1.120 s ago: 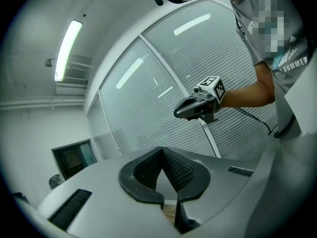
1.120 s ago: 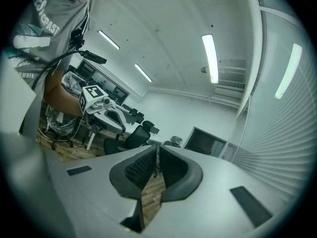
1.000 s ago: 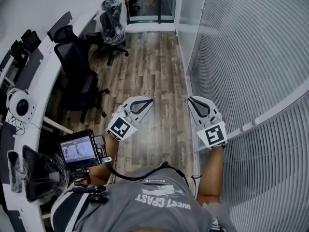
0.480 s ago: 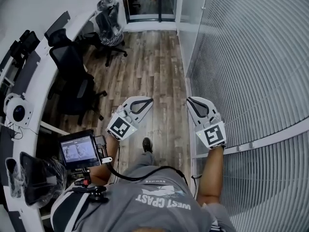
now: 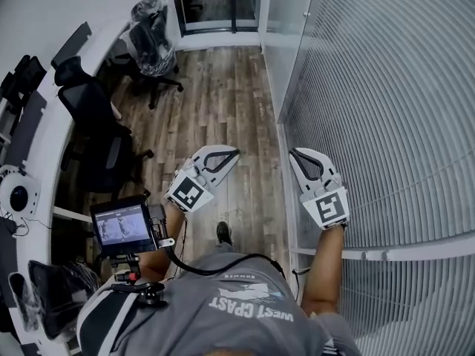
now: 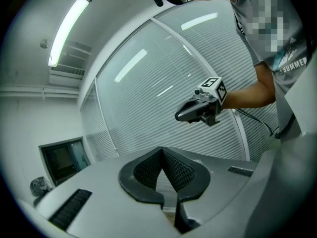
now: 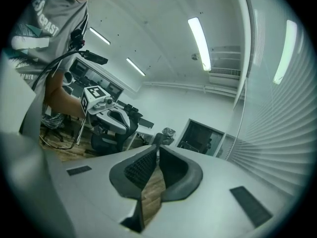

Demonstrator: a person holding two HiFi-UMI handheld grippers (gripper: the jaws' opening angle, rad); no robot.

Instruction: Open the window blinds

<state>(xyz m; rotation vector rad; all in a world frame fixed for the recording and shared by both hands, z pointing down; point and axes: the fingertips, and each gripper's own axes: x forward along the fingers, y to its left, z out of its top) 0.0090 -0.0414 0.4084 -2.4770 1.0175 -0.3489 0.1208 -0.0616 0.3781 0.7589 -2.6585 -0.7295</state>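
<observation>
Closed white slatted window blinds [image 5: 386, 87] cover the glass wall along the right of the head view. My left gripper [image 5: 236, 150] is held out over the wooden floor, left of the blinds, shut and empty. My right gripper [image 5: 292, 152] is held beside it, close to the blinds' lower edge, also shut with nothing between the jaws. The left gripper view shows the meeting jaws of the left gripper [image 6: 162, 149], the right gripper [image 6: 200, 108] and the blinds [image 6: 148, 93] behind it. In the right gripper view the right gripper [image 7: 158, 148] points along the room, with the blinds [image 7: 282, 123] at the right and the left gripper [image 7: 106, 113] at the left.
A white horizontal rail [image 5: 386, 254] crosses the blinds near my right arm. Black office chairs [image 5: 96, 136] and a plastic-wrapped chair [image 5: 152, 39] stand by a curved white desk [image 5: 44, 124] at left. A dark doorway [image 5: 215, 2] ends the wooden floor [image 5: 215, 102]. A small monitor [image 5: 122, 225] hangs on my chest rig.
The person has walked forward along the blinds: the rail, desk and chairs have slid toward the bottom of the view. Both grippers kept their pose and stayed shut.
</observation>
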